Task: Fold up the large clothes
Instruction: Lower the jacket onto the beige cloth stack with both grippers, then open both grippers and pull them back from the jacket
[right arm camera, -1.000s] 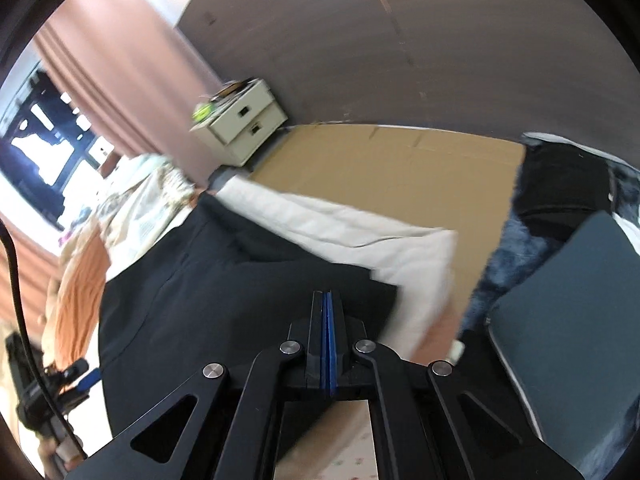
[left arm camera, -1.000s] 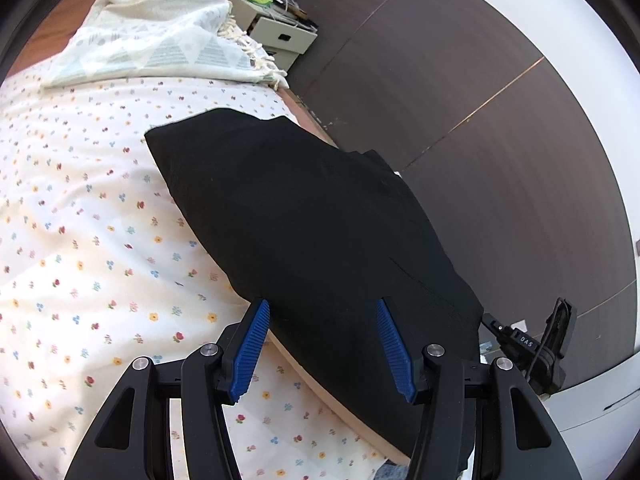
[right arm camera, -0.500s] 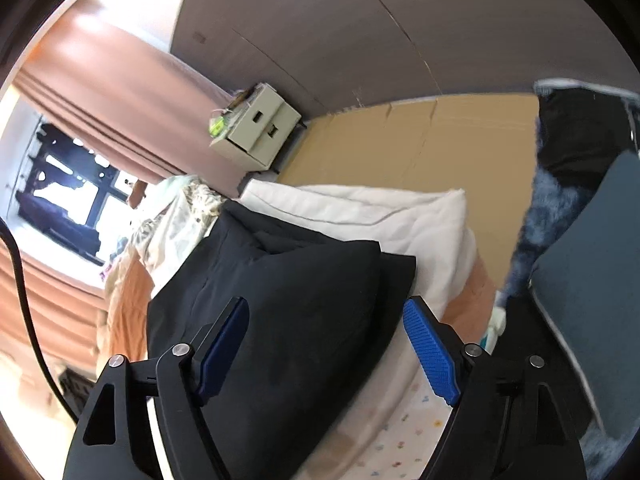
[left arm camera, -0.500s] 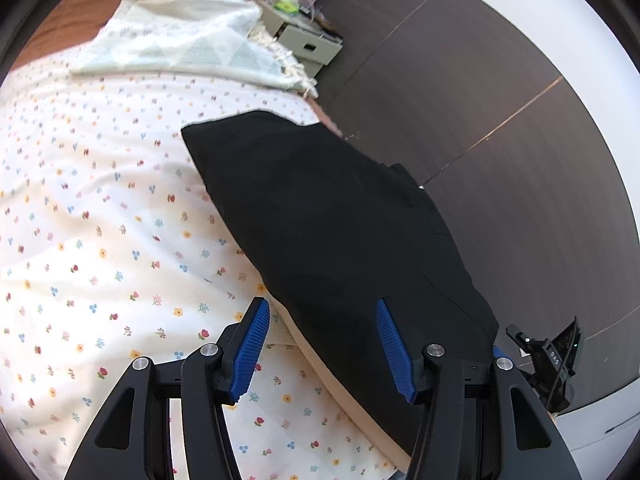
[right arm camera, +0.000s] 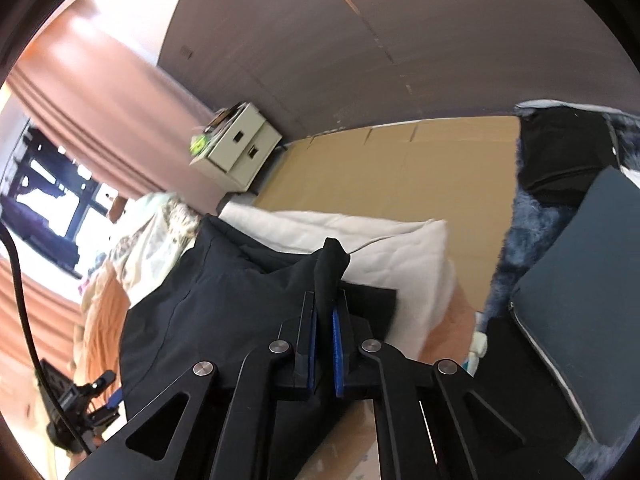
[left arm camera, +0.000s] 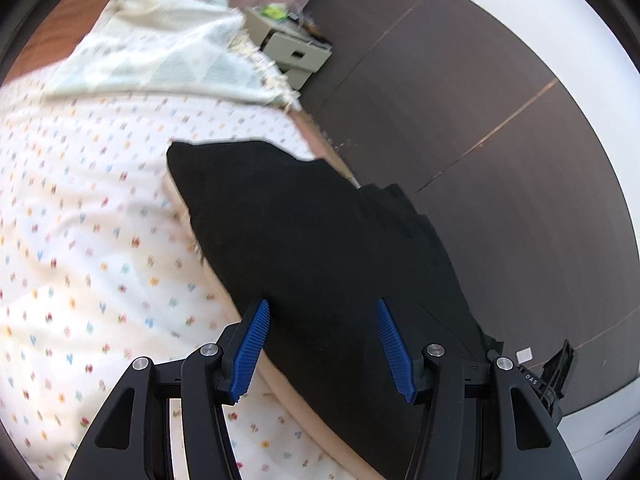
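A black garment [left arm camera: 312, 240] lies folded along the right edge of a bed with a flowered sheet [left arm camera: 80, 220]. My left gripper [left arm camera: 324, 320] is open, its blue pads held apart just above the garment's near end, holding nothing. In the right wrist view the same black garment [right arm camera: 208, 292] lies over the bed corner. My right gripper [right arm camera: 325, 308] is shut on a raised fold of the garment's corner, which sticks up between the pads.
A pale patterned blanket [left arm camera: 160, 52] lies at the head of the bed. A white drawer unit [right arm camera: 236, 148] stands by the dark wall. Cardboard [right arm camera: 400, 172] covers the floor beside the bed. A dark grey cushion [right arm camera: 580, 320] and blue furry fabric [right arm camera: 520, 232] sit at right.
My right gripper was shut, opened half a second ago, and has now closed on the garment's corner. My left gripper stayed open and shifted slightly along the garment.
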